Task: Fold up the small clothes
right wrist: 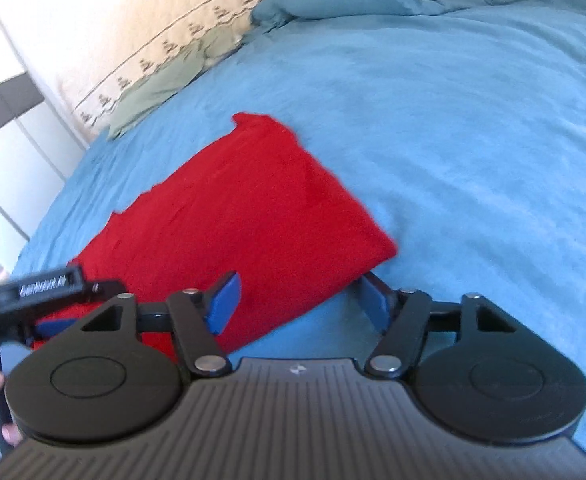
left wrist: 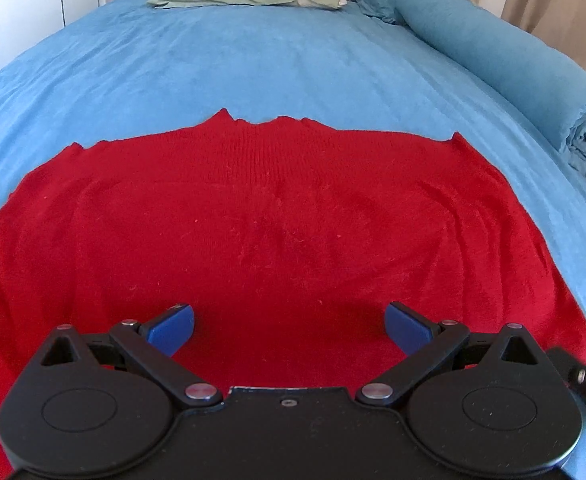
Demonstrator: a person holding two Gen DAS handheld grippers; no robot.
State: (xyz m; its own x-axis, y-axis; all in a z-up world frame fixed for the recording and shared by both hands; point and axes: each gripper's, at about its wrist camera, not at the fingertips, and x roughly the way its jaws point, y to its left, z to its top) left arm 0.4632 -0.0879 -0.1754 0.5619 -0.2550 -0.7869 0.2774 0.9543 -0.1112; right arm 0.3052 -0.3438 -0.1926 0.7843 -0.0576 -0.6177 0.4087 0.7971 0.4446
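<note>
Both grippers gape wide, gripping nothing: the left gripper (left wrist: 289,326) over the red sweater (left wrist: 273,216) (lying on a blue bedspread (left wrist: 253,64)). The right gripper (right wrist: 297,304) straddles the sweater's near corner.

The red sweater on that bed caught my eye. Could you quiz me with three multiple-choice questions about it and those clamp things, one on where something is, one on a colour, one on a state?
1. Where does the red sweater lie?
A. On the blue bedspread
B. On a wooden floor
C. Inside a basket

2. What colour are the pads on the gripper fingers?
A. Yellow
B. Blue
C. White

3. How does the left gripper stand?
A. Shut on a sock
B. Shut on nothing
C. Open over the sweater

Answers:
1. A, since blue cover shows around the sweater in both views.
2. B, since both wrist views show blue pads on black arms.
3. C, since its fingers are spread wide with red knit visible between them and nothing clamped.
</note>
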